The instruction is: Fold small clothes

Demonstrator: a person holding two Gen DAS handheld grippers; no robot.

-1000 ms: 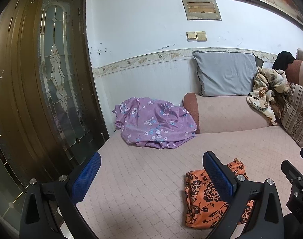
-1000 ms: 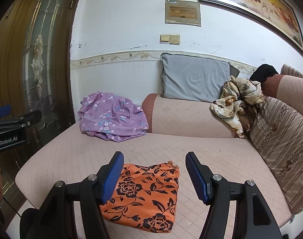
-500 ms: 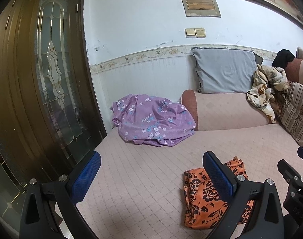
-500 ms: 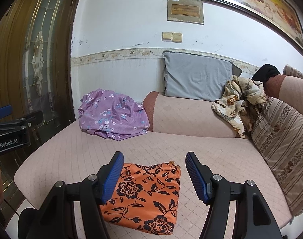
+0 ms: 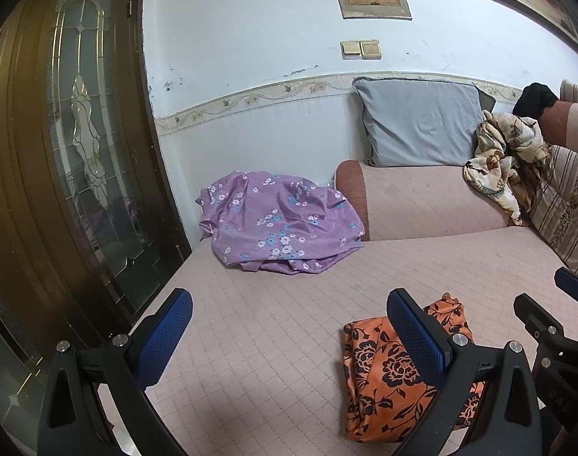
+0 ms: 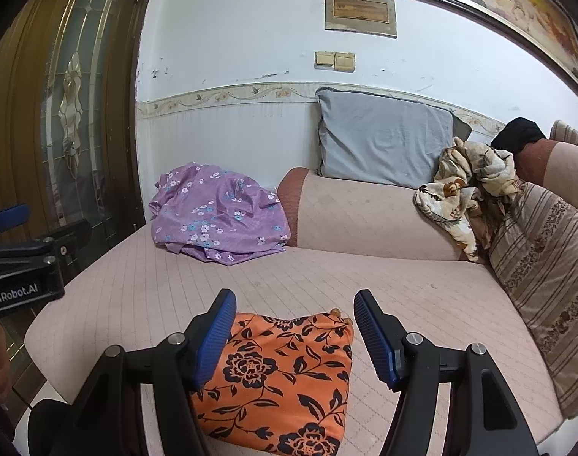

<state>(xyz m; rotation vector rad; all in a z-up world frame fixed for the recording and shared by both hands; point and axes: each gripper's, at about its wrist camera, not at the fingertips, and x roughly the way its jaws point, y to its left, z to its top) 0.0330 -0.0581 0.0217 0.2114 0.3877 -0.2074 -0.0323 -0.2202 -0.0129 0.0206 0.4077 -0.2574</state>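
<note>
An orange cloth with black flowers [image 6: 285, 376] lies folded on the pink sofa seat [image 6: 403, 296], near its front edge. My right gripper [image 6: 294, 338] hovers just above it, open, with nothing between its blue pads. The same orange cloth [image 5: 380, 372] shows low right in the left wrist view, partly behind one finger. My left gripper [image 5: 289, 332] is open and empty over bare seat [image 5: 269, 342] to the left of it. A crumpled purple flowered garment [image 5: 277, 228] lies at the seat's back left corner, the same purple garment [image 6: 216, 220] also showing in the right wrist view.
A grey pillow [image 6: 380, 136] leans on the wall above the backrest. A beige patterned cloth [image 6: 463, 190] and a striped cushion [image 6: 547, 277] fill the right side. A wooden door with glass [image 5: 72, 159] stands left of the sofa.
Both grippers have drifted slightly forward over the seat; the far wall and garments sit a little larger in view. Both stay open and the orange cloth has not moved.
</note>
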